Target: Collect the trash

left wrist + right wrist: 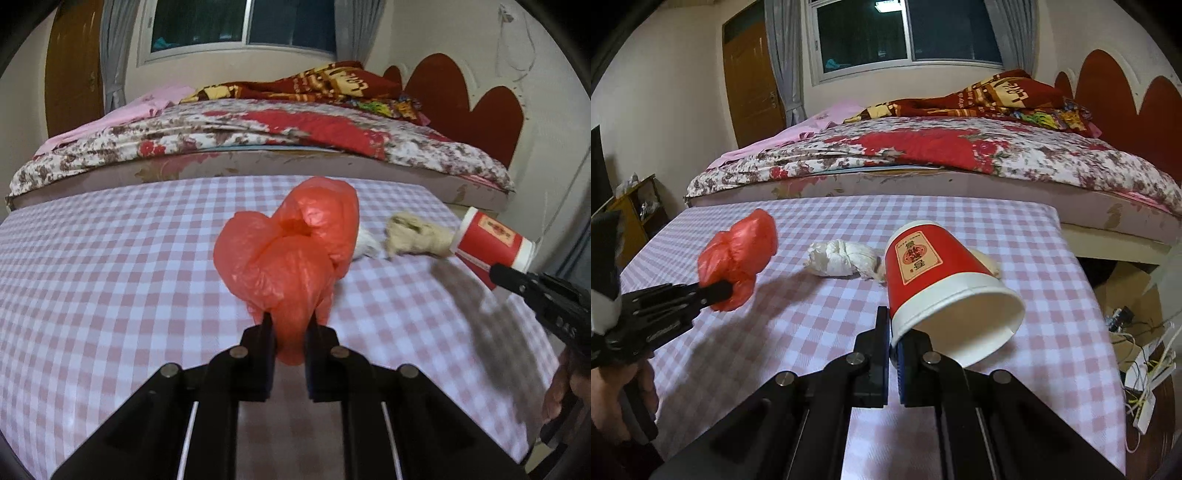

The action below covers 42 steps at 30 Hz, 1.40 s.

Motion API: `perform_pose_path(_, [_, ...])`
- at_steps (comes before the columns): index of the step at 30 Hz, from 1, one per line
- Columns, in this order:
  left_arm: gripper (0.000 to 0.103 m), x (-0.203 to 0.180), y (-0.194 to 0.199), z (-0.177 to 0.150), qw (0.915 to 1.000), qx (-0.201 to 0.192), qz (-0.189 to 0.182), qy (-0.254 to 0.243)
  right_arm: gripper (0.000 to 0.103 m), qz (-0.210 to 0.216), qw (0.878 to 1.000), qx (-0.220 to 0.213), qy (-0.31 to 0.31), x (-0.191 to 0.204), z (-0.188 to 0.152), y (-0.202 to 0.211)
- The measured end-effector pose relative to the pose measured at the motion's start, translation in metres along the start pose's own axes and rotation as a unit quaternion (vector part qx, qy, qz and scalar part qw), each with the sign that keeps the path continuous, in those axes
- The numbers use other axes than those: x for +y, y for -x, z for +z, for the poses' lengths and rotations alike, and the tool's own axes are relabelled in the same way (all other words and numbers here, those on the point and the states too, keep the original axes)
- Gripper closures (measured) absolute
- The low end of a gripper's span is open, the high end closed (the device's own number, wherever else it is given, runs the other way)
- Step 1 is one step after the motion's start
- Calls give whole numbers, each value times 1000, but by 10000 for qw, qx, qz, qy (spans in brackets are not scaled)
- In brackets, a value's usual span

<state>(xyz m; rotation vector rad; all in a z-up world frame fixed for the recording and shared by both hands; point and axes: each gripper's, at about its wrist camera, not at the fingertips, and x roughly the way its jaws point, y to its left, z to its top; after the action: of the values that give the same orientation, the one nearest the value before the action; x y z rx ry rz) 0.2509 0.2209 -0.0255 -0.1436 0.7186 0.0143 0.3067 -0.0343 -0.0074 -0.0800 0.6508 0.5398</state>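
Note:
My left gripper (pixel 290 323) is shut on a crumpled red plastic bag (pixel 291 243) and holds it above the checked tablecloth (pixel 110 266); the bag (pixel 738 254) and left gripper (pixel 718 291) also show in the right wrist view. My right gripper (pixel 892 332) is shut on the rim of a red paper cup (pixel 938 280), tilted with its mouth toward the camera. The cup (pixel 491 245) shows at the right in the left wrist view. A crumpled white tissue (pixel 842 258) lies on the table between bag and cup. A beige wad (pixel 417 238) lies beside the cup.
A bed (pixel 960 155) with a floral cover stands right behind the table. A door (pixel 753 81) and window are at the back. Cables and a power strip (pixel 1145 373) lie on the floor to the right of the table. A small shelf (pixel 639 206) stands at the left.

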Motion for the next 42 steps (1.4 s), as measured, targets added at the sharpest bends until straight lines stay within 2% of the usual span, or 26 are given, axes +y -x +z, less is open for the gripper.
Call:
perform_pose_path(12, [90, -58, 53, -29, 9985, -173, -401, -317, 100, -309, 9992, -223, 120, -17, -22, 84])
perform_pose_path(27, [90, -150, 84, -57, 9914, -197, -1013, -805, 100, -828, 9956, -412, -134, -65, -67, 179])
perform_pose_path(42, [90, -214, 95, -75, 9814, -149, -1420, -1285, 100, -1216, 9909, -419, -394, -103, -98, 221])
